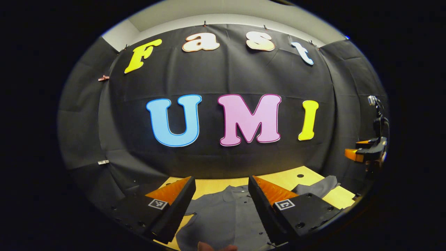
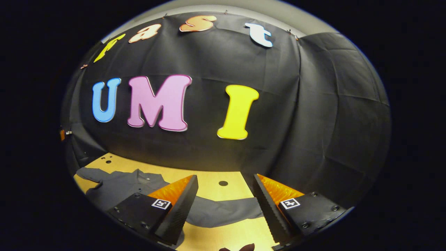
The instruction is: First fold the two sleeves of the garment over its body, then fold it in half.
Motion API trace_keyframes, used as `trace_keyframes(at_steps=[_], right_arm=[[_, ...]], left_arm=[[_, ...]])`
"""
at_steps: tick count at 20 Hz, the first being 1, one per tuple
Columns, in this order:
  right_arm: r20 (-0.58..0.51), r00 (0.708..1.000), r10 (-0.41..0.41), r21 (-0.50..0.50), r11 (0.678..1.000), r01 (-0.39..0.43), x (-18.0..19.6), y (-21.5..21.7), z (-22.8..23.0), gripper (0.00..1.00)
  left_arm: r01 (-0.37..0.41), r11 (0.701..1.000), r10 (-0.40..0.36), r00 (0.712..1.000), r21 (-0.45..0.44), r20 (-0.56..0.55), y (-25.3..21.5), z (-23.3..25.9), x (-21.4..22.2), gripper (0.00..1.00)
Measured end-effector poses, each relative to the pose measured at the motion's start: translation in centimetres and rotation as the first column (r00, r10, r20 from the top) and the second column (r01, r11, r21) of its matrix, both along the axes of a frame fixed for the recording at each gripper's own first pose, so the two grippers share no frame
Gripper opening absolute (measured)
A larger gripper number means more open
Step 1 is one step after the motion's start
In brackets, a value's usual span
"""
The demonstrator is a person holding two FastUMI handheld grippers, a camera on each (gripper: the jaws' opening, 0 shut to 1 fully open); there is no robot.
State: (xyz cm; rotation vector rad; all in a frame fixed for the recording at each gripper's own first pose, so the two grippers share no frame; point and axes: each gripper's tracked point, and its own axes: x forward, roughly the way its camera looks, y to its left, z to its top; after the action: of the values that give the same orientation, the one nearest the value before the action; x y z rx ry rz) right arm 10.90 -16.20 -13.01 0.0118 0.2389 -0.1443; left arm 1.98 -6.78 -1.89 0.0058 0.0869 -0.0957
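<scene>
At frame bottom, left gripper and right gripper both gape wide, holding nothing, above grey shirt on table.

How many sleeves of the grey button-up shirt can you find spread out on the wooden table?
2. One sleeve stretches across the wooden table between the right gripper's open fingers; the other sleeve reaches toward the far left edge. The grey shirt lies unfolded.

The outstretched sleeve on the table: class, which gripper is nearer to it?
Right. The right gripper hovers open directly over the sleeve; the left gripper hovers over the shirt's body, beside it.
</scene>
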Motion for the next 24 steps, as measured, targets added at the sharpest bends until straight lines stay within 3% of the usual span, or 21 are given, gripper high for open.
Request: trace_keyframes(at_steps=[10, 19, 24], right_arm=[[-0.236, 0.971, -0.037, 0.025, 0.999, 0.044, 6.9, -7.7, -16.5, 0.98], [-0.408, 0.911, -0.066, 0.07, 0.992, 0.104, 9.3, -11.3, -28.1, 0.98], [-0.465, 0.884, -0.048, 0.106, 0.988, 0.109, 9.5, -11.6, -31.8, 0.98]], left_arm=[[-0.086, 0.996, 0.085, 0.99, 0.0, -0.112, -2.2, -2.3, 1.4, 0.96], [-0.165, 0.986, 0.166, 0.97, 0.019, -0.178, -2.6, -4.1, 2.4, 0.96], [-0.188, 0.981, 0.194, 0.961, 0.047, -0.196, -2.5, -4.4, 2.5, 0.96]])
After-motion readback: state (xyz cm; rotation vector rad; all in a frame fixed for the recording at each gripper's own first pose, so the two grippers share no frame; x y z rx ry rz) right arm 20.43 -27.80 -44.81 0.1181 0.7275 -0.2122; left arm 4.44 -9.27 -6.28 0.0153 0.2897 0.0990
